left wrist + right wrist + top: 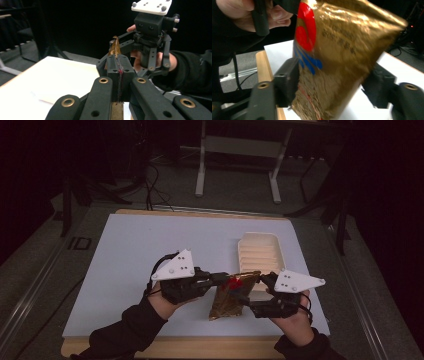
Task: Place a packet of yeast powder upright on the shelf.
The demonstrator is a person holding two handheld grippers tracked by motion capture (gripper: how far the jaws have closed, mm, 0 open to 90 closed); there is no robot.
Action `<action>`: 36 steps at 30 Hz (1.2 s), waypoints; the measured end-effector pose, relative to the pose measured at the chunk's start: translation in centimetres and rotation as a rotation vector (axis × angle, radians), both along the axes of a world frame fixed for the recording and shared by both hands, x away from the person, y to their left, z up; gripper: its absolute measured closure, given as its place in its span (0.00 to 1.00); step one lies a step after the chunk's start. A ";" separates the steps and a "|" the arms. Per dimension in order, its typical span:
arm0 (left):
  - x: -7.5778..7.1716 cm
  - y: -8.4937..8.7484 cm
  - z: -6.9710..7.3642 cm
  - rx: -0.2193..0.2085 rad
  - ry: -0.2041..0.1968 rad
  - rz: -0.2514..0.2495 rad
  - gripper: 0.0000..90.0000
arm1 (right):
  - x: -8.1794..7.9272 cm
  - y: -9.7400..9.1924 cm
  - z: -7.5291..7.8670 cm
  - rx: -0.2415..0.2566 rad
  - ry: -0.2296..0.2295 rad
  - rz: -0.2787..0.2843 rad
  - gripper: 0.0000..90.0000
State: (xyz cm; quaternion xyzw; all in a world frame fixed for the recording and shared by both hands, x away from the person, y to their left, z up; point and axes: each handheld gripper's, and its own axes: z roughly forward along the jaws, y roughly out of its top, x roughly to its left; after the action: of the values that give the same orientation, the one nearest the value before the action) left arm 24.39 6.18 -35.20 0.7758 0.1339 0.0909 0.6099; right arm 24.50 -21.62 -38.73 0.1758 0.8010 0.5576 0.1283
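Gold crinkled foil pouch (231, 296) with red and blue printing hangs between your hands, lifted off the white surface (130, 260) just in front of the cream ribbed plastic tray (260, 251). Your left gripper (119, 75) has its fingers closed tight on the pouch's edge. Your right gripper (332, 85) has fingers spread on either side of the pouch body; whether they grip it, I cannot tell. If you mean to tear it open, pinch close beside the left fingers and pull evenly.
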 end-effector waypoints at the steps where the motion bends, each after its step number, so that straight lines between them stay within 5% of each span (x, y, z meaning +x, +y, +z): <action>1: 0.0 -0.1 0.0 0.002 0.000 -0.002 1.00 | 0.0 0.0 0.0 -0.001 0.007 0.021 0.47; 9: 0.1 0.0 -0.1 -0.010 0.014 -0.008 1.00 | 0.3 -0.3 0.4 -0.037 0.044 0.090 0.76; 20: 0.4 0.7 -0.2 -0.013 0.004 -0.016 0.93 | 0.8 0.2 0.8 -0.078 0.065 0.159 0.84; 29: 0.8 1.6 -0.5 -0.069 0.032 0.015 0.43 | 1.5 -0.5 1.9 -0.067 0.038 0.155 0.84; 33: 0.9 1.9 -0.8 -0.064 0.035 0.027 0.34 | 1.8 -0.7 2.2 -0.063 0.034 0.156 0.84; 34: 1.0 2.0 -1.1 -0.062 0.049 0.035 0.21 | 2.1 -1.1 2.9 -0.060 0.008 0.153 0.85; 36: 1.0 2.1 -1.3 -0.060 0.059 0.038 0.13 | 2.4 -1.2 3.3 -0.063 -0.006 0.148 0.85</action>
State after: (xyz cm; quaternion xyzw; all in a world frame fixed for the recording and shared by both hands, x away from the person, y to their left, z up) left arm 25.36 8.23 -36.45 0.7568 0.1693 0.0754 0.6268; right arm 26.90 -22.86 -35.40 0.1102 0.8285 0.5407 0.0948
